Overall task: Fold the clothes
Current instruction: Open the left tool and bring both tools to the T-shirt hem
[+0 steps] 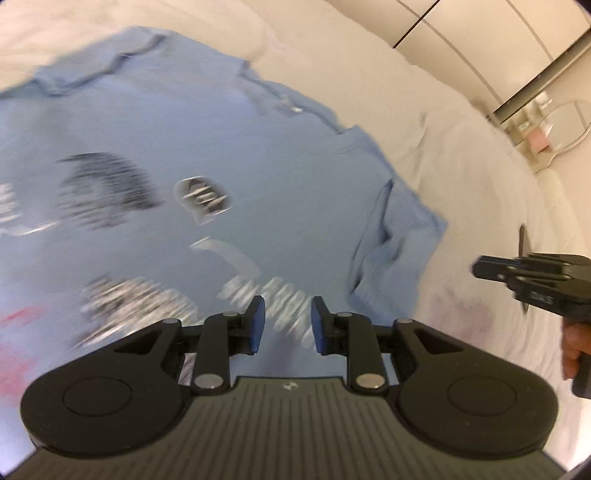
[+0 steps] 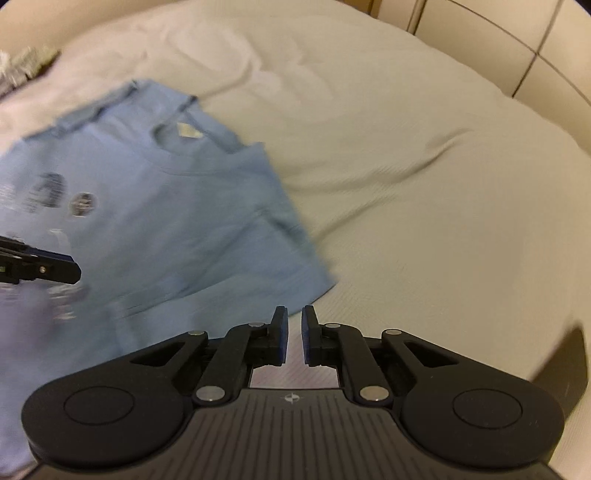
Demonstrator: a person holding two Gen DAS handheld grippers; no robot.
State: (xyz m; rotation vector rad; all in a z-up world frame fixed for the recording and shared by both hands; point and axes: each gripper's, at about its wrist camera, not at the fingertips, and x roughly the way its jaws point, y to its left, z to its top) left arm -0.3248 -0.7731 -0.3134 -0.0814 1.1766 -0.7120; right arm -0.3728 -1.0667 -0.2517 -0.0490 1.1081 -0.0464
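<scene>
White bed (image 2: 424,166), pale wardrobe doors (image 1: 461,29)

A T-shirt (image 1: 192,155) lies spread on the bed (image 1: 424,122), its collar toward the far side. The left gripper (image 1: 288,319) hangs above the shirt's printed front (nothing between its jaws). The right gripper (image 2: 294,334) hangs beside the shirt's right sleeve (image 2: 295,251), over bare bedding.

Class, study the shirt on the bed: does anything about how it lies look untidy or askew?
Yes. The blue shirt lies mostly flat on the white bedding, but one sleeve is crumpled and folded over at its edge.
</scene>
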